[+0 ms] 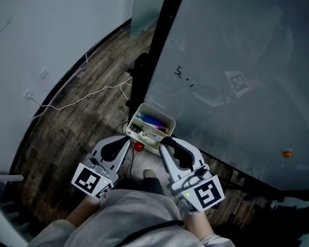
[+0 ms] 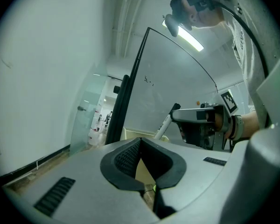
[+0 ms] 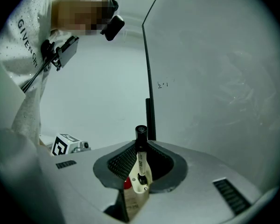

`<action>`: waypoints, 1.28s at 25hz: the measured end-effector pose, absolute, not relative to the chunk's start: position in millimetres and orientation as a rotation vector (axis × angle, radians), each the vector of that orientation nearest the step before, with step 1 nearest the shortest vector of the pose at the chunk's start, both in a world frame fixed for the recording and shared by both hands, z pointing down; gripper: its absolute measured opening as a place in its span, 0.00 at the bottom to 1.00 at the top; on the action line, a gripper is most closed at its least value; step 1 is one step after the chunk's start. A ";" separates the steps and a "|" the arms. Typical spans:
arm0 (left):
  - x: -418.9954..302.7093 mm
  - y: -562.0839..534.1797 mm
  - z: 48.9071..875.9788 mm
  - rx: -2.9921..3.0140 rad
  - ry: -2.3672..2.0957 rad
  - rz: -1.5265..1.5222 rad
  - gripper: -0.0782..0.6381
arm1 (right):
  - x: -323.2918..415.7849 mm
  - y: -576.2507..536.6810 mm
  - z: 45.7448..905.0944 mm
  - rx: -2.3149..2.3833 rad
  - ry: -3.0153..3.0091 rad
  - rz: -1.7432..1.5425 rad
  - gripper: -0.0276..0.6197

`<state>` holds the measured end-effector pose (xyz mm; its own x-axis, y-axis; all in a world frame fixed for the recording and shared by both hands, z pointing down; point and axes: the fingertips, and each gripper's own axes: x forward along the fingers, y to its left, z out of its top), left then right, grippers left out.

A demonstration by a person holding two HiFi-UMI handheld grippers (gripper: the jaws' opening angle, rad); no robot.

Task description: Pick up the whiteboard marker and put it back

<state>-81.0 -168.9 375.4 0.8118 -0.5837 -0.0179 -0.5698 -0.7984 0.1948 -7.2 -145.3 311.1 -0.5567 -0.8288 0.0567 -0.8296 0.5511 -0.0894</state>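
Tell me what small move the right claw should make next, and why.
Probably ease the right claw down over the white box and release: it is shut on the whiteboard marker, right beside the box, and the left claw is shut, empty.

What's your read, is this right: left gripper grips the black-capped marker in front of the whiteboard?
No. It is the right gripper that grips the black-capped marker in front of the whiteboard; the right gripper view shows it between those jaws.
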 end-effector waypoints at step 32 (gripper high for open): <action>-90.7 -163.2 387.1 2.804 -0.970 -0.074 0.13 | -2.4 -139.2 275.2 1.369 -2.810 0.107 0.16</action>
